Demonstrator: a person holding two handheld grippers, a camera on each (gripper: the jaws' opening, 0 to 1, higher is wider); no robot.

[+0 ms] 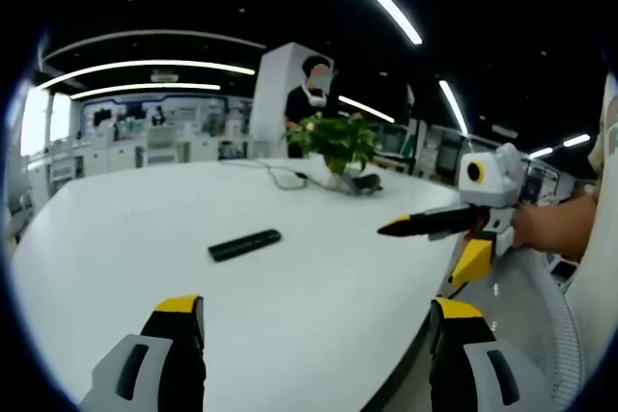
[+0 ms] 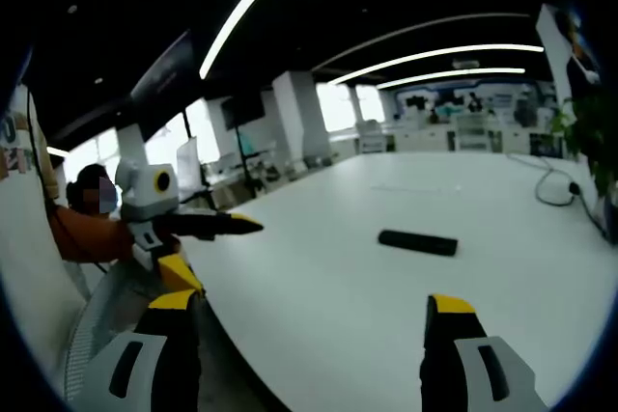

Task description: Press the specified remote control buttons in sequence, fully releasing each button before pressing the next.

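remote: a black remote control (image 1: pixel 244 244) is seen lying flat on the white table (image 1: pixel 116 229), well ahead of both grippers, untouched.
long axis: laid roughly crosswise to both grippers' jaws.
left gripper (image 1: pixel 314 320): jaws spread wide, nothing held.
right gripper (image 2: pixel 307 320): jaws spread in its own view, also empty.
nearer: can't really be told, looks about even.
container: a potted plant (image 1: pixel 336 145) stands beyond the remote; greenery is held in the pot.
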